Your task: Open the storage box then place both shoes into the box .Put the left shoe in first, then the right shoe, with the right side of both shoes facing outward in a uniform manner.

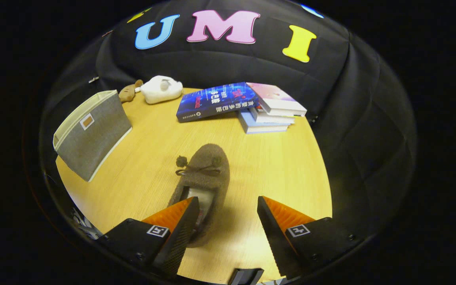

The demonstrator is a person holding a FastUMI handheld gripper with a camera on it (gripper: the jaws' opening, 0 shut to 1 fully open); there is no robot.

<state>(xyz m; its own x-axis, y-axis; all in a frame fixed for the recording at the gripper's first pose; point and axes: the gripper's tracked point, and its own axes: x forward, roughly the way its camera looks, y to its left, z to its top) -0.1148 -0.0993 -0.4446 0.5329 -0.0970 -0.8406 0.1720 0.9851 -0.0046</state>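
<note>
On the surface (275, 166), the slipper (204, 174) lies ahead of the open jaws; storage box (91, 132) left, books (244, 105) behind it.

My gripper (227, 213) shows as two wedge-shaped fingers (180, 231), each tapering to a point, with ridged inner faces and a textured weave along the edges. Each sits on a matte black block that carries a small square white marker with a black pattern and a few dark screws. The fingers stand apart.
</note>
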